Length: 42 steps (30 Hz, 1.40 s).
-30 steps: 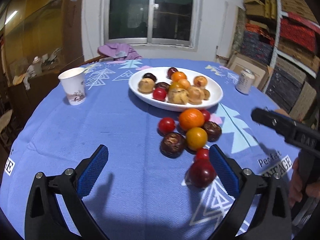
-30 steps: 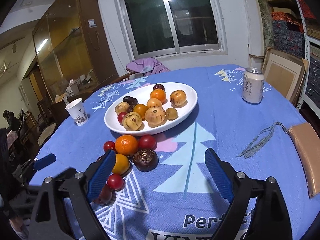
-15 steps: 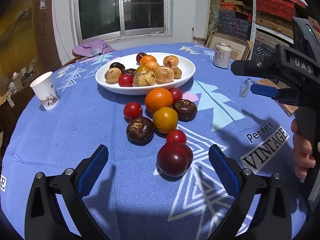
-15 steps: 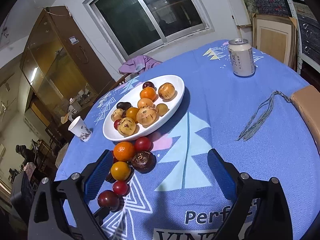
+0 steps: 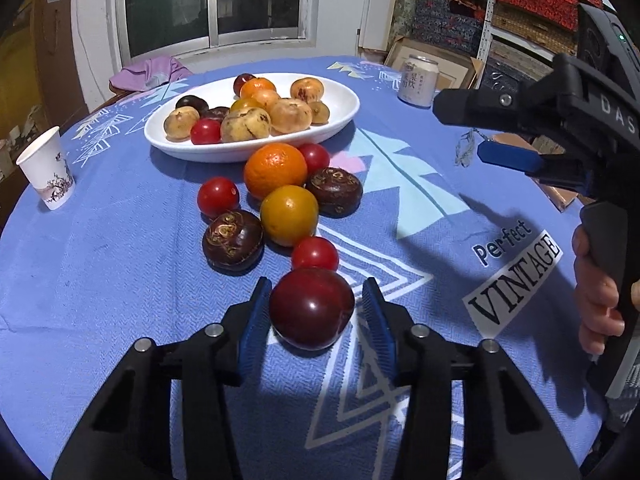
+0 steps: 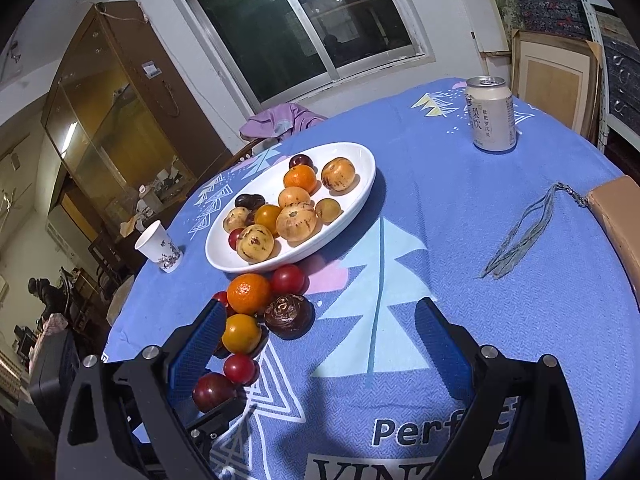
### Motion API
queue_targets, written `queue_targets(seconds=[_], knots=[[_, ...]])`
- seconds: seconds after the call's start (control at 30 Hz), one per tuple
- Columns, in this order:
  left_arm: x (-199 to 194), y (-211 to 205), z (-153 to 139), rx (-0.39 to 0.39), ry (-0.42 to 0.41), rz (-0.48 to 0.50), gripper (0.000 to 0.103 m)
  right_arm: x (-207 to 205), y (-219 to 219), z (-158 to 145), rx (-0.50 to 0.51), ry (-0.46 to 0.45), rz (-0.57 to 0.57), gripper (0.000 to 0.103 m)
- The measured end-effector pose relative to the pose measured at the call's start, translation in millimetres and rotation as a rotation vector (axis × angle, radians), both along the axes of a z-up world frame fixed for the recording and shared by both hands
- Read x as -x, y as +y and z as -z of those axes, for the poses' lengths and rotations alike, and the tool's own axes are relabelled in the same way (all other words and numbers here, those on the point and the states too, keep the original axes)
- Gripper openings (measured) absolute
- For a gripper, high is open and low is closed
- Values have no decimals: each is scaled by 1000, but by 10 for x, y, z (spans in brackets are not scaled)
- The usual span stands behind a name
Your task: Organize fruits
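Grab step: left gripper [image 5: 316, 312] narrowed around dark plum [image 5: 311, 307] on table's near edge, pads not clearly touching. Right gripper [image 6: 320, 344] wide, empty. Next: pinch, lift, carry to white bowl [image 5: 340, 118] mid-table.

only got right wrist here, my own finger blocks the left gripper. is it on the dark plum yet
Observer: The left wrist view shows the left gripper straddling the dark plum. A sliver of tablecloth shows beside the right pad, so it isn't clamped.
Operator: anything hidden behind my finger
Observer: Yes, a second dark brown fruit lies left of the yellow-orange fruit.
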<state>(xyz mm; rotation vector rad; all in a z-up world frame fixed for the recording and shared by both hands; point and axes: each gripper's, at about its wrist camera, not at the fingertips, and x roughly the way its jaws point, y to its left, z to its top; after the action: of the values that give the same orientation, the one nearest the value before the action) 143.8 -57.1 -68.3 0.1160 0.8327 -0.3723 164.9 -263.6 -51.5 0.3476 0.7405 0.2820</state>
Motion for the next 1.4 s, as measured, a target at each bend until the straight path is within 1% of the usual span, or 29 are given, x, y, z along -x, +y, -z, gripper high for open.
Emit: queue_targets(seconds=[0.03, 0.13, 0.2, 0.23, 0.33, 0.4, 0.43, 0.47, 0.5, 0.6, 0.63, 0.7, 0.73, 0.8, 0.87, 0.93, 0.97, 1.0, 1.13, 1.23, 1.3, 1.4], knots=[[2, 14, -7, 7, -3, -3, 41, 2, 11, 0, 6, -1, -2, 96], [37, 62, -55, 15, -24, -25, 40, 9, 47, 4, 21, -7, -24, 96], [95, 143, -165, 10, -76, -65, 40, 25, 126, 14, 43, -14, -59, 96], [122, 220, -239, 24, -103, -93, 40, 30, 169, 19, 56, -16, -77, 96], [134, 452, -382, 46, -156, -189, 40, 71, 424, 65, 152, -35, -164, 93], [88, 591, -401, 51, -158, -252, 40, 111, 595, 113, 215, -44, -220, 85], [60, 664, -405, 67, -148, -278, 40, 130, 680, 136, 246, -49, -243, 83], [43, 719, -414, 79, -142, -296, 40, 149, 768, 161, 284, -57, -266, 79], [29, 769, -424, 91, -141, -313, 40, 159, 842, 186, 316, -63, -285, 77], [35, 880, -464, 127, -145, -340, 40, 164, 1009, 253, 385, -61, -330, 77], [30, 897, -474, 136, -142, -340, 40, 156, 1051, 265, 395, -54, -346, 73], [38, 893, -478, 139, -143, -336, 40, 126, 1112, 287, 407, -36, -361, 63], [41, 889, -482, 138, -144, -332, 40, 110, 1130, 303, 408, -25, -367, 61], [59, 880, -479, 138, -145, -325, 40, 90, 1169, 333, 407, -5, -378, 47], [65, 858, -482, 138, -142, -319, 40, 67, 1205, 356, 408, 11, -386, 45], [69, 855, -478, 140, -138, -316, 40, 68, 1258, 376, 419, 16, -399, 39], [67, 849, -474, 140, -137, -317, 40, 73, 1281, 382, 424, 18, -408, 33], [64, 852, -469, 140, -135, -317, 40, 74, 1285, 386, 426, 19, -414, 29], [32, 849, -433, 144, -117, -313, 40, 68, 1261, 372, 404, 18, -416, 27], [-14, 830, -387, 137, -98, -306, 40, 107, 1183, 297, 381, -13, -402, 27], [-33, 819, -370, 138, -91, -303, 40, 163, 1064, 150, 362, -61, -373, 27], [-112, 837, -401, 175, -68, -290, 40, 184, 810, -171, 293, -140, -303, 27]])
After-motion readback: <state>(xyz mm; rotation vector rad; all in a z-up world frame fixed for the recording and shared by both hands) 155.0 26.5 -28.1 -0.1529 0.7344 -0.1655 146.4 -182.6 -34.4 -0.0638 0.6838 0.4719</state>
